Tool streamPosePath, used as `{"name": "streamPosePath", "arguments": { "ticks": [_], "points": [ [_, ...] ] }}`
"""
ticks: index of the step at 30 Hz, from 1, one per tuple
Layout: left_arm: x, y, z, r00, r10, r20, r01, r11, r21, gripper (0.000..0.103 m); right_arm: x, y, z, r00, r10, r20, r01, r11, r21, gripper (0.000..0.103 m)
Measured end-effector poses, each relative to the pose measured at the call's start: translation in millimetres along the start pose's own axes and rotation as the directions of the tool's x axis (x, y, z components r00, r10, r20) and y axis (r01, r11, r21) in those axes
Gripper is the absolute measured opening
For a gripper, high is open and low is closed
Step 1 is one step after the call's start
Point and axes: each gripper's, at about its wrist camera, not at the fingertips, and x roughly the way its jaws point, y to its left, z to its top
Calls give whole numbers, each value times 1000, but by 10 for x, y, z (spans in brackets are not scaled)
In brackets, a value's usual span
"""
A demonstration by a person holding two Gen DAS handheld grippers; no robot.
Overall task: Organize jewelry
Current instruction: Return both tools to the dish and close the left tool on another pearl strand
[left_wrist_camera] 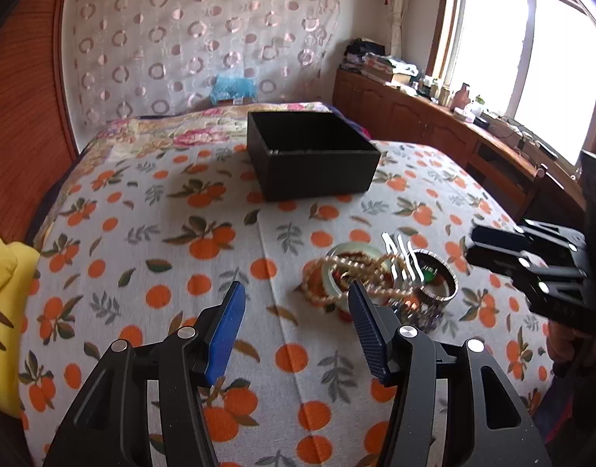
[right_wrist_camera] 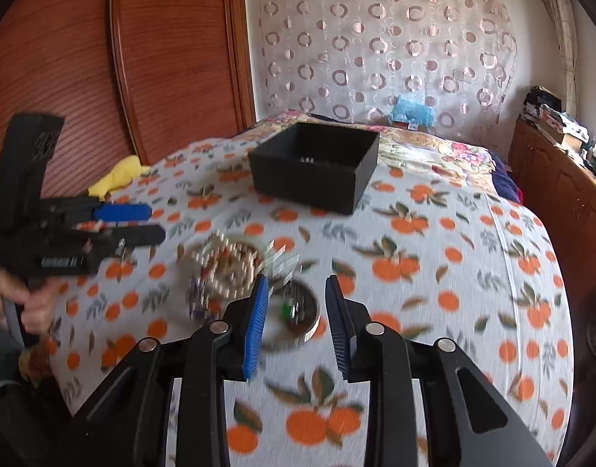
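A pile of jewelry lies on the orange-print bedspread [left_wrist_camera: 181, 233]: a tan bead necklace [left_wrist_camera: 337, 272] over a pale green bangle [left_wrist_camera: 352, 251], a white comb [left_wrist_camera: 399, 257], a silver bangle [left_wrist_camera: 438, 276] and a purple beaded piece [left_wrist_camera: 422, 315]. An open black box [left_wrist_camera: 313, 155] stands farther back. My left gripper [left_wrist_camera: 296, 292] is open just left of the pile, nothing between its pads. My right gripper [right_wrist_camera: 297, 284] is open above the silver bangle [right_wrist_camera: 302, 315], not touching it; the necklace [right_wrist_camera: 228, 268] lies to its left. Each gripper shows in the other view: right [left_wrist_camera: 471, 245], left [right_wrist_camera: 158, 222].
A yellow cloth [left_wrist_camera: 2, 311] lies at the bed's left edge beside a wooden wardrobe [right_wrist_camera: 103, 78]. A cluttered wooden cabinet [left_wrist_camera: 434, 124] runs under the window on the right. A person's hand [right_wrist_camera: 10, 295] holds the left gripper. The black box [right_wrist_camera: 317, 163] has something small inside.
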Motion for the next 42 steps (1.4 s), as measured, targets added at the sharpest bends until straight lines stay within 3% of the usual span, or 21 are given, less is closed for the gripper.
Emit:
{"name": "streamPosePath", "arguments": {
  "ticks": [7,14,21,31,33,35,39,42],
  "points": [
    [162,90,7,998,-18,-57,18,1000,-17,46,55,30,-208,999,-14,-44,15,1000,22,33],
    [391,85,73,993,-24,-115,22,1000,-13,30,44,60,-285,998,-16,-58,18,999,26,38],
    [560,26,168,988,-24,-153,27,1000,15,28,24,49,-371,999,-17,-52,19,999,41,40],
    [660,-126,232,988,59,-146,-40,991,125,28,36,-16,-377,998,0,-60,4,997,73,40],
    [666,-141,234,988,63,-141,-43,989,138,24,44,-5,-377,998,-4,-62,8,998,67,40],
    [662,-159,227,989,43,-140,-23,989,145,4,58,9,-376,998,-8,-65,12,998,62,40],
    [617,-171,200,991,47,-125,-30,990,137,4,78,20,-374,998,-9,-70,13,998,58,40],
    [403,-160,214,997,31,-66,-24,995,99,4,84,23,-376,997,-6,-73,11,998,59,40]
  ]
}}
